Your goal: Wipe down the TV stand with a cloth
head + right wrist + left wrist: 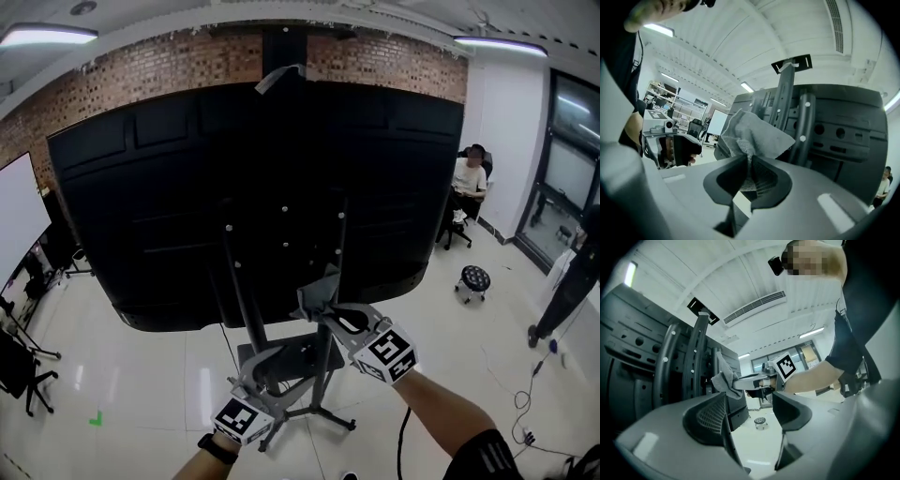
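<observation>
The TV stand has two dark upright poles [238, 291] bolted to the back of a large black TV [187, 187], and a dark base [302, 360] on the white floor. My right gripper [317, 306] is shut on a grey cloth [319, 294], held between the poles just under the TV's lower edge. In the right gripper view the cloth [757, 133] sticks up from the closed right gripper [749, 169], close to a pole [805, 126]. My left gripper [266, 367] hangs open lower down, over the base. The left gripper [751, 414] holds nothing, and its view shows the cloth [725, 380].
A seated person [467, 180] is at the back right, with a small round stool [474, 278] nearby. Another person [574, 281] stands at the right edge. Cables [525, 403] lie on the floor at right. An office chair [23, 373] and a whiteboard [21, 217] are at left.
</observation>
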`<state>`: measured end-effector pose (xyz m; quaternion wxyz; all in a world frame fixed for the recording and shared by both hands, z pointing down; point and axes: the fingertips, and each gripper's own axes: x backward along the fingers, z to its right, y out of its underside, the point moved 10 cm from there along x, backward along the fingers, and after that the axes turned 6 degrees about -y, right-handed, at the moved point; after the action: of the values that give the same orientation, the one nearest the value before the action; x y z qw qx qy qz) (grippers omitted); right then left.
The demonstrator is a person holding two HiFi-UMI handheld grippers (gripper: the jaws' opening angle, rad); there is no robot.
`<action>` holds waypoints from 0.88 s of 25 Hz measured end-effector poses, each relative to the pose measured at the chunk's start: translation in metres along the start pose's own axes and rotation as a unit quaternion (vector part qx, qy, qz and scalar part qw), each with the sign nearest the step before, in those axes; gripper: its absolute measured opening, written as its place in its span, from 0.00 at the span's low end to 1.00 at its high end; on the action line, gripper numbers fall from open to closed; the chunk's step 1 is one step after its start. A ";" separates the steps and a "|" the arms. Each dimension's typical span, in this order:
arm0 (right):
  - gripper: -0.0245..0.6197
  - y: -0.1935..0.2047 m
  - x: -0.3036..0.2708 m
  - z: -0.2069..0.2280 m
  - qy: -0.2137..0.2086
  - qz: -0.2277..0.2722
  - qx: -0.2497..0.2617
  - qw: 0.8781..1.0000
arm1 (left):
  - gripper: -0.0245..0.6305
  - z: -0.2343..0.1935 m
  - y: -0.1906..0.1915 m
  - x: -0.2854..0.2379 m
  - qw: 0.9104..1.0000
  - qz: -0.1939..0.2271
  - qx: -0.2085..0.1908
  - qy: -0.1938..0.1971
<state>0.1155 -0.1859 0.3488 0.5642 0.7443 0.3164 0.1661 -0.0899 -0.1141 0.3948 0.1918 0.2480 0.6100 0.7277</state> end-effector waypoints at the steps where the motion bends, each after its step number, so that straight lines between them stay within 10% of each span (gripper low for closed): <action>1: 0.08 -0.008 0.005 0.010 0.001 0.004 0.010 1.000 | 0.55 0.001 -0.005 -0.007 1.000 0.010 -0.004 -0.004; 22: 0.08 -0.141 -0.005 0.167 -0.003 -0.001 0.095 0.995 | 0.55 0.005 -0.097 -0.107 0.994 0.075 -0.042 -0.067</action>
<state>0.1730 -0.2889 0.1647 0.4918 0.7947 0.3300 0.1327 -0.0028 -0.1546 0.2866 0.1870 0.3332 0.5443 0.7468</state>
